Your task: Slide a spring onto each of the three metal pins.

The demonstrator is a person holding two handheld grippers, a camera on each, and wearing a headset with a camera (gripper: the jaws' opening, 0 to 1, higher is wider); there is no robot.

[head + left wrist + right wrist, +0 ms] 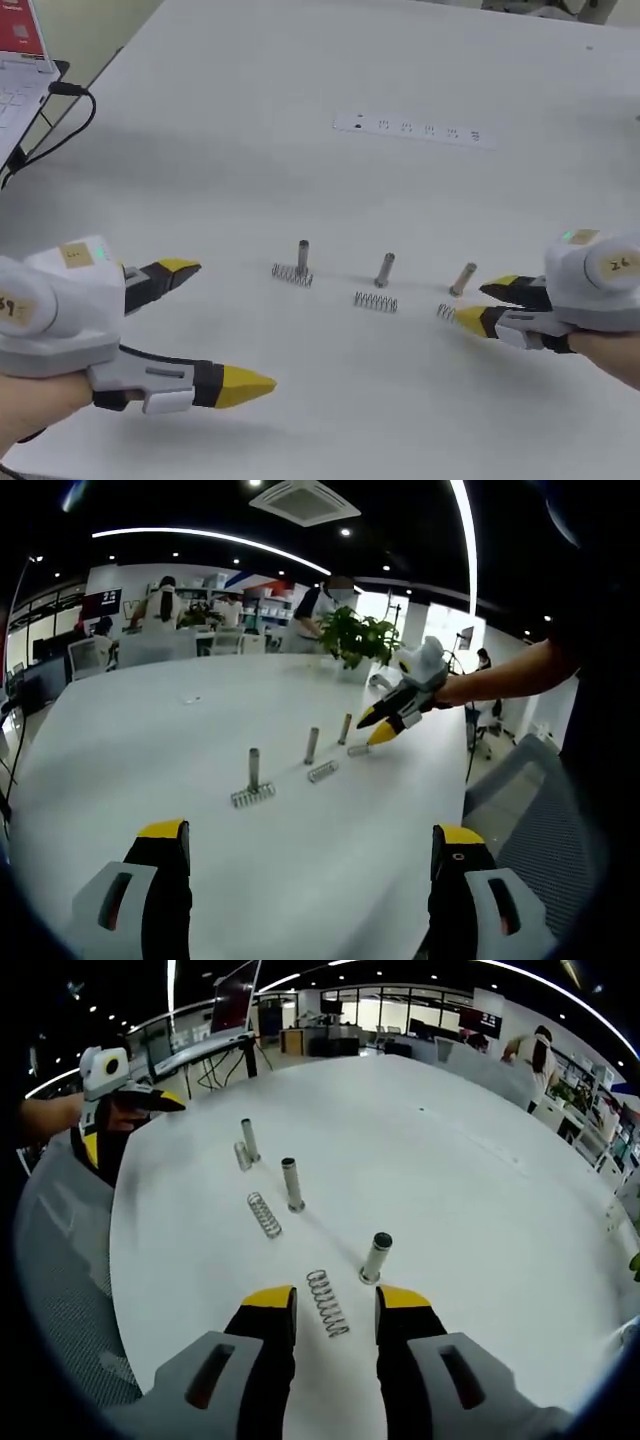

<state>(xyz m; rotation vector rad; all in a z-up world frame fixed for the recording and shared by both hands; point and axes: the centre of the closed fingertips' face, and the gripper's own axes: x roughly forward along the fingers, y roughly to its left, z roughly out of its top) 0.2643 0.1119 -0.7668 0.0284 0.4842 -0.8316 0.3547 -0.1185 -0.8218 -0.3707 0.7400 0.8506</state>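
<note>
Three short metal pins stand in a row on the white table: left pin (303, 253), middle pin (385, 268), right pin (464, 277). A spring lies in front of each: left spring (292, 274), middle spring (375, 301), right spring (446, 313). My right gripper (482, 302) is open and low at the right spring (327, 1302), whose near end lies between the fingertips, beside the nearest pin (376, 1257). My left gripper (215, 325) is wide open and holds nothing, well left of the row (254, 768).
A white power strip (413, 129) lies farther back on the table. A laptop (18, 60) with a black cable (72, 118) sits at the far left edge. The table edge runs close below both hands.
</note>
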